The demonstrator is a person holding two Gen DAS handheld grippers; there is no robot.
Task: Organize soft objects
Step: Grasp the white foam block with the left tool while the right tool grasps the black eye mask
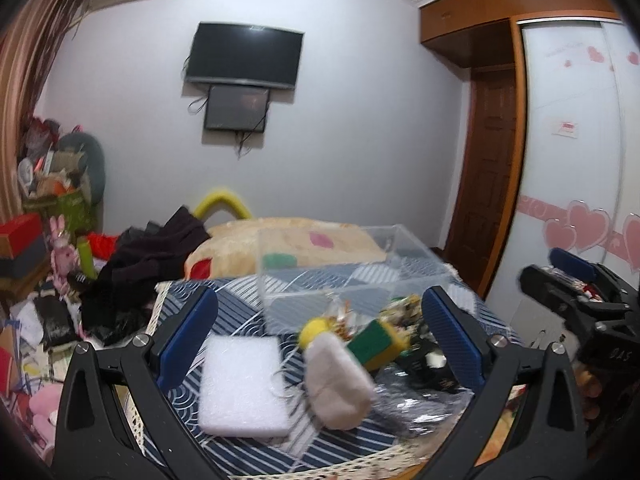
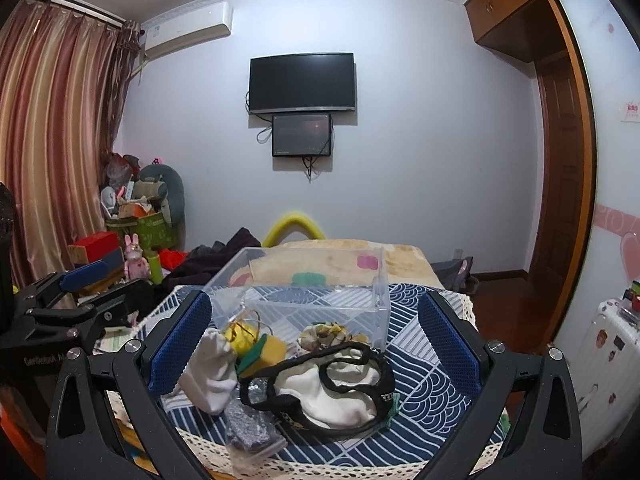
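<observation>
Left wrist view: our left gripper [image 1: 320, 328] stands wide, nothing between its blue pads [image 1: 188, 336]. Nearest, between the fingers toward the left one, a white foam pad [image 1: 242, 386] lies flat on the blue patterned cloth [image 1: 240, 452]. Just right of it, about midway between the fingers, sits a white pouch [image 1: 338, 384], blurred, with a yellow ball [image 1: 314, 330] at its far end. A green-and-yellow sponge [image 1: 376, 344] lies beside that, nearer the right finger. Past the fingertips stands a clear box [image 1: 348, 264], and behind it a beige pillow [image 1: 288, 248]. Dark clothes [image 1: 148, 264] lie heaped off to the left of the left finger. The right gripper [image 1: 576, 280] shows at the right edge; from here we cannot tell its opening.

Right wrist view: our right gripper [image 2: 316, 328] is also spread wide and holds nothing. Closest in, near the left finger, a clear bag with something grey [image 2: 250, 432] lies on the cloth. Between the fingers a black strap [image 2: 320, 384] loops around a white cloth [image 2: 332, 392]. The white pouch [image 2: 214, 372] leans close to the left finger, the sponge [image 2: 264, 352] touching it. A floral scrunchie [image 2: 324, 334] sits further on, just before the clear box [image 2: 316, 292]. Far wall: TV [image 2: 302, 82].
</observation>
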